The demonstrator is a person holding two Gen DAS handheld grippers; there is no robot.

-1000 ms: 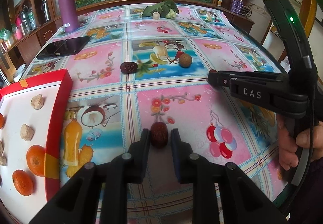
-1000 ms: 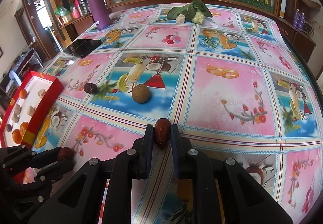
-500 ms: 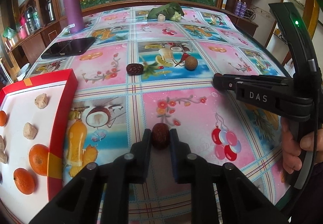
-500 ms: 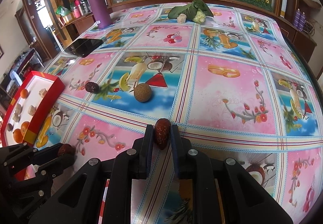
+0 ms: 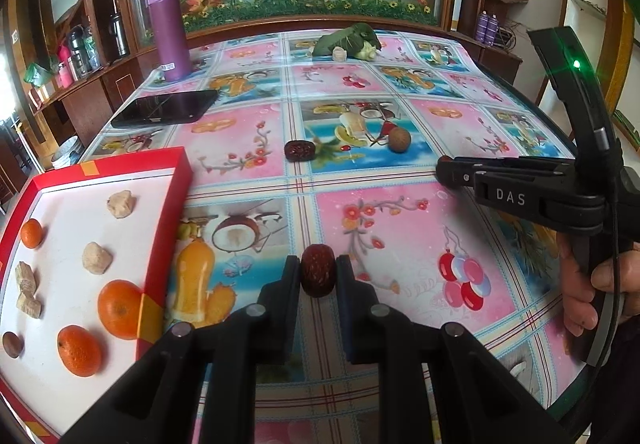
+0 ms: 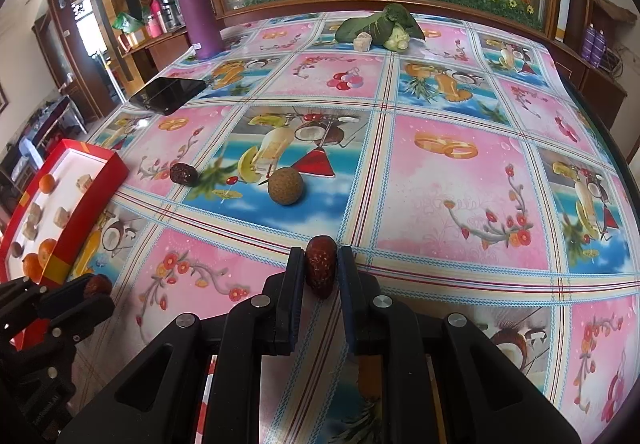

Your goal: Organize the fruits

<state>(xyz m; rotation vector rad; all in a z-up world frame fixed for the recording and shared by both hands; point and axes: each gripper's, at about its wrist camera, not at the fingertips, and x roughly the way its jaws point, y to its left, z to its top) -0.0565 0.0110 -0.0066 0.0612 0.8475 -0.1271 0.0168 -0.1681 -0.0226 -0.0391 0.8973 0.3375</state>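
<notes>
**Red dates gripped in both tools, tray waiting at left**

Dark-red and wrinkled, a date (image 5: pixel 317 270) sits pinched between the pads of the left tool (image 5: pixel 317 276), just above the patterned table (image 5: pixel 400 228) and a little to the right of the red tray (image 5: pixel 176 195). The right tool (image 6: pixel 322 271) is clamped on a second date (image 6: pixel 321 267), held over a pink square nearer the table's middle. Two fruits remain loose on the cloth: a third date (image 6: pixel 183 174) and a round brown fruit (image 6: pixel 285 185), lying near each other. The tray already holds oranges (image 5: pixel 120 308) and pale chunks (image 5: pixel 97 258).

Risks, as judged from here: each date is held only by its sides near the pad tips, so a quick swing towards the tray could let one slip or roll out. The tray's raised wall stands between the left tool and the white floor; a low approach could knock it.

Compared with a second ago, the left tool's jaws have just been closing, with the date between them, and now press it. The right tool's grip looks unchanged.
</notes>
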